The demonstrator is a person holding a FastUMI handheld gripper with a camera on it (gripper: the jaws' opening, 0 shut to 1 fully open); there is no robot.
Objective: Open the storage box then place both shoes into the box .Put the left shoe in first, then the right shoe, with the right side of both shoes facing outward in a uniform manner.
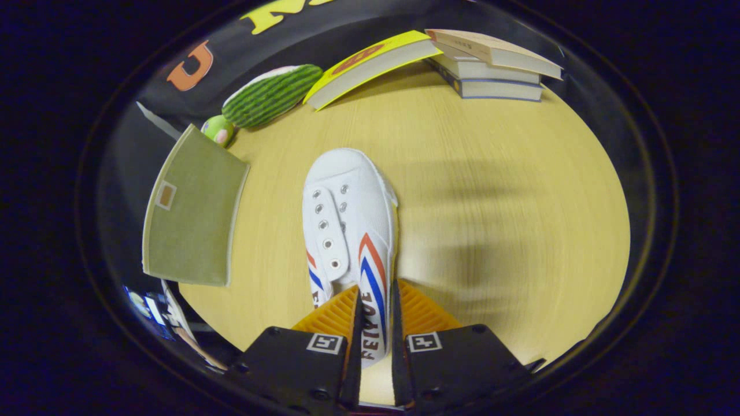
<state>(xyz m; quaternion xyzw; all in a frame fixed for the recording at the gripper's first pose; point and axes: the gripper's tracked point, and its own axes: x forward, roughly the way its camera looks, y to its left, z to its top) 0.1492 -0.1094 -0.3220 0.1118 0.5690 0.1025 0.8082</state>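
Observation:
A white canvas shoe [347,225] with red and blue side stripes hangs above the wooden table [491,190], toe pointing away from me. My gripper [374,323] is shut on the shoe's heel side wall, one finger inside the opening and one outside. The olive-green fabric storage box [193,211] stands to the left of the shoe, its lid side with a small tan tag facing me; I cannot tell whether it is open.
A watermelon-patterned plush [272,95] and a small green toy [218,129] lie beyond the box. A yellow-covered book [370,63] leans on a stack of books [491,66] at the table's far edge.

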